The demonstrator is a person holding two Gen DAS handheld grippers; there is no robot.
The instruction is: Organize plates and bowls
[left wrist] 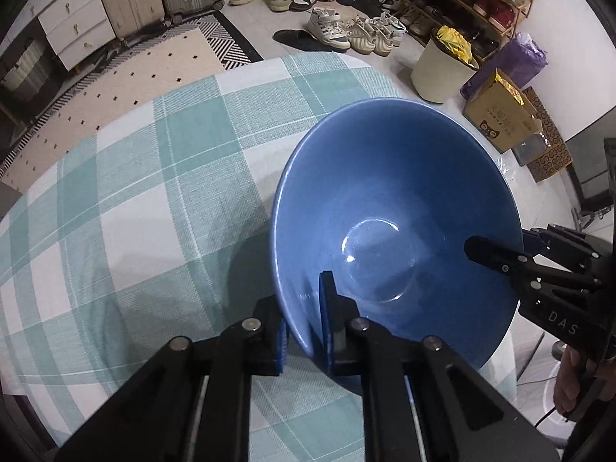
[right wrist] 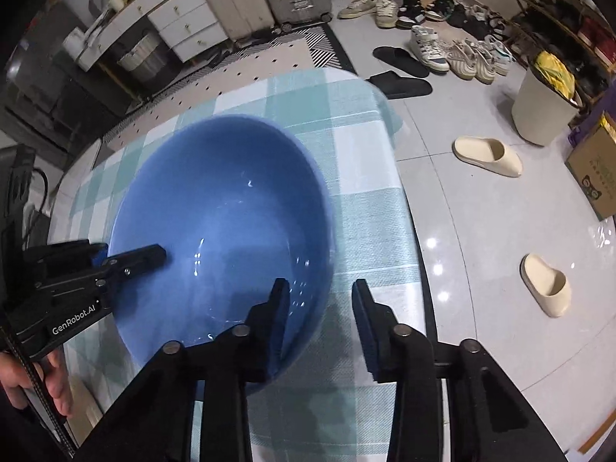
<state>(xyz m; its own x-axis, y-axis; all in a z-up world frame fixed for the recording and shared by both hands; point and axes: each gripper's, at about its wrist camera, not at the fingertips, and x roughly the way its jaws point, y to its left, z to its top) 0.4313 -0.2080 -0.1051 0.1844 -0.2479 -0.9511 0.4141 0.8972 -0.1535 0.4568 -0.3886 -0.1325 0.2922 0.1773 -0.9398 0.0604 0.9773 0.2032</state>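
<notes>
On the checked table point(left wrist: 161, 177) we count one blue bowl point(left wrist: 385, 192), near its edge. Our left tool point(left wrist: 304, 331) is clamped on the near rim. Our right tool point(right wrist: 321, 319) straddles the opposite rim, not visibly pinching. Bowl's underside is hidden.

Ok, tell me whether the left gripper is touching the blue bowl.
Touching. Left wrist view: the left gripper clamps the blue bowl at its rim, one finger inside, one outside, no gap.

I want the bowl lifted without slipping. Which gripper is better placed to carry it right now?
Left. The left gripper is already clamped on the blue bowl rim; the right gripper straddles the rim, jaws not yet pressing.
</notes>
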